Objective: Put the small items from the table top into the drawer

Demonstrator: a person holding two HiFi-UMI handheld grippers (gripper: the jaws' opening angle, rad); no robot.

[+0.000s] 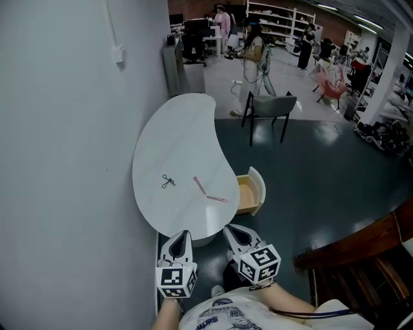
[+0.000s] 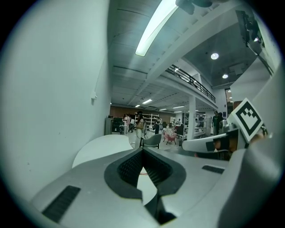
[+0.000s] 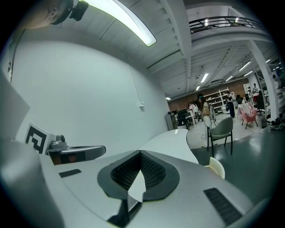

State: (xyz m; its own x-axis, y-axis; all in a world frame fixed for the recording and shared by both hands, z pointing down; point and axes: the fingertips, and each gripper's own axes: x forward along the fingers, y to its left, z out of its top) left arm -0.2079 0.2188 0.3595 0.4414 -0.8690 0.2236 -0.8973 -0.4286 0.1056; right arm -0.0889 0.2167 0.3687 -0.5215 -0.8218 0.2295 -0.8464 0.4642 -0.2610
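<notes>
Hovered off the near edge of the white kidney-shaped table [image 1: 181, 129]: left gripper [image 1: 185, 234] and right gripper [image 1: 230, 231], jaws of each pressed together, gripping nothing. Lay toward that table's near end: small black wire item [image 1: 168, 182], two thin pink sticks [image 1: 199, 185]. Stood pulled open at the table's right edge: pale wooden drawer [image 1: 248, 194].

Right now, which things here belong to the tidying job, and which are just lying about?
Job: small black item, long pink stick, short pink stick, open drawer, white table.
Lying about: grey chair, shelves.
</notes>
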